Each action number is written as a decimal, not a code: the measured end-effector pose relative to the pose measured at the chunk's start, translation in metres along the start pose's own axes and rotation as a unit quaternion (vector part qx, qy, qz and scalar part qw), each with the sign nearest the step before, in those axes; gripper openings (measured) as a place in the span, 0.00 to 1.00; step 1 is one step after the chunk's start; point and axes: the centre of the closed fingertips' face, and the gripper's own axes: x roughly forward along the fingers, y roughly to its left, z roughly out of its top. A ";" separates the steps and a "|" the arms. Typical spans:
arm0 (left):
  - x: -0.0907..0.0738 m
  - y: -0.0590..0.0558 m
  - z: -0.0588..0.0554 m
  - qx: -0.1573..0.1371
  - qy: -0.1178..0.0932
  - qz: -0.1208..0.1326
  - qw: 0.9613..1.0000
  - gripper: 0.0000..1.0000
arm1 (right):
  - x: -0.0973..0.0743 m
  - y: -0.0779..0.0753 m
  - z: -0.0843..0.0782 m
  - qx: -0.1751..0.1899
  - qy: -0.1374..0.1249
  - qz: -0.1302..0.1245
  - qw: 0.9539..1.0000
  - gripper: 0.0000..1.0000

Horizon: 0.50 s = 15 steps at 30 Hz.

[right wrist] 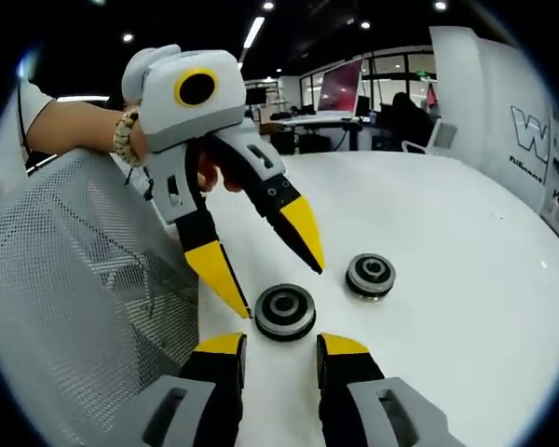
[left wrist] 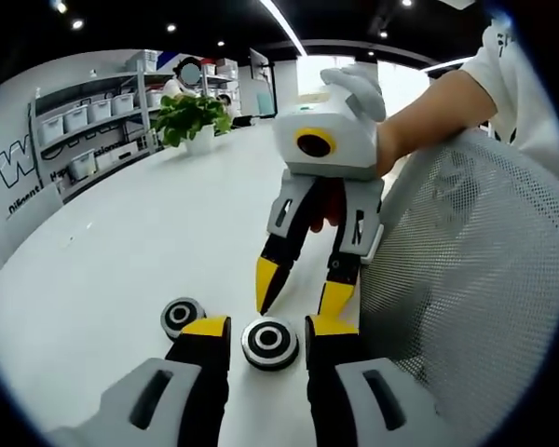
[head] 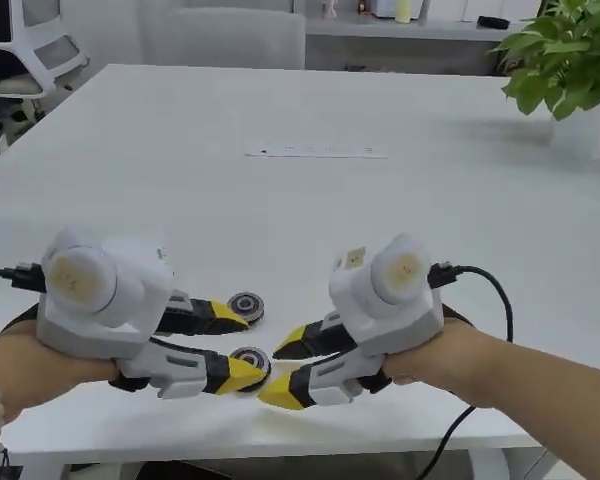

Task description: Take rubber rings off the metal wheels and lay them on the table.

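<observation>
We note two round, rubber-ringed metal wheels on the white table (head: 380, 200), close to its front edge. The nearer wheel (left wrist: 269, 341) lies between the parted jaw tips of the left gripper (head: 238, 345). The farther wheel (head: 246, 305) sits just behind it, not touching. The right gripper (head: 273, 372) faces in from the right with its jaws apart, its tips just beside the nearer wheel. A flat white paper strip (head: 315, 151) lies mid-table. A leafy green potted plant (head: 565, 50) stands at the far right.

near wheel (head: 253, 356) half hidden, plant (head: 565, 50) cropped
</observation>
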 end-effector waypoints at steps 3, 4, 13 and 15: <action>0.001 0.000 -0.004 0.002 0.007 -0.006 1.000 0.23 | 0.000 -0.004 0.001 0.009 -0.002 -0.001 1.000 0.28; 0.002 0.000 -0.005 0.007 0.011 -0.011 1.000 0.22 | 0.000 -0.005 0.001 0.013 -0.004 -0.002 1.000 0.28; 0.002 -0.003 -0.003 0.010 0.004 -0.039 0.999 0.16 | 0.003 0.001 0.004 0.019 -0.001 0.027 0.999 0.29; 0.002 -0.005 -0.006 0.016 0.009 -0.042 0.999 0.16 | 0.002 -0.001 0.006 0.025 -0.010 0.021 0.999 0.28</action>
